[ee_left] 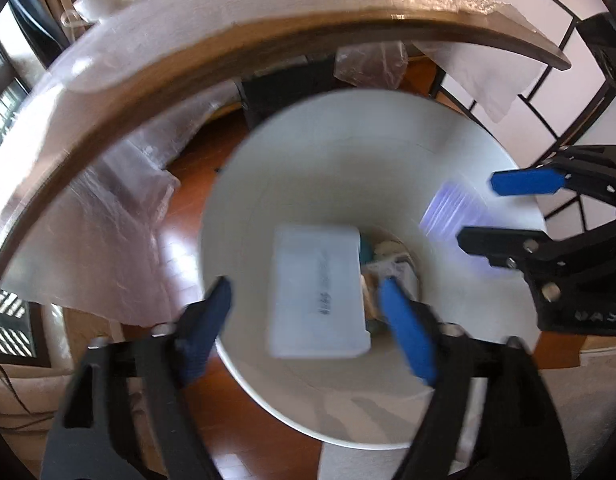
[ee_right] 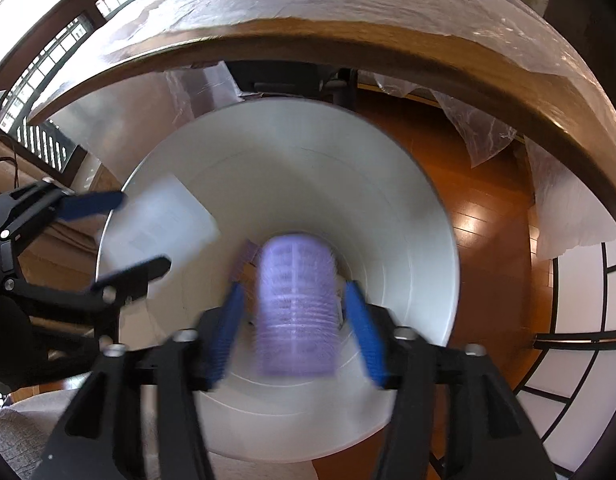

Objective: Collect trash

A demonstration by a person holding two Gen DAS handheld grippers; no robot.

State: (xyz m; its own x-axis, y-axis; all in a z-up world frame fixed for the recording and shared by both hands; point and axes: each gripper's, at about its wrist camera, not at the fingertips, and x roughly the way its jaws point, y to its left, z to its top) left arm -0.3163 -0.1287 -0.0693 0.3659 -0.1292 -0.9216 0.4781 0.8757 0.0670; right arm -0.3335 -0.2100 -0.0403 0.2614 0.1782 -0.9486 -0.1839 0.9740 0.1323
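A white trash bin (ee_left: 447, 152) stands on the wood floor below both grippers; it also shows in the right wrist view (ee_right: 407, 208). My left gripper (ee_left: 306, 300) is open over the bin mouth. A blurred white packet (ee_left: 317, 292) lies between its fingers, apart from both, falling. My right gripper (ee_right: 294, 304) is open too. A blurred purple can (ee_right: 296, 308) hangs between its fingers without touching them. Other trash (ee_left: 387, 258) lies at the bin's bottom. The right gripper (ee_left: 477, 210) shows in the left wrist view, the left gripper (ee_right: 142, 230) in the right wrist view.
A wooden table edge (ee_left: 188, 56) covered in plastic sheet curves above the bin, also in the right wrist view (ee_right: 347, 36). Crumpled plastic (ee_right: 479, 128) hangs under it. A black-framed white screen (ee_left: 547, 92) stands at the right. Windows (ee_right: 48, 60) are at the left.
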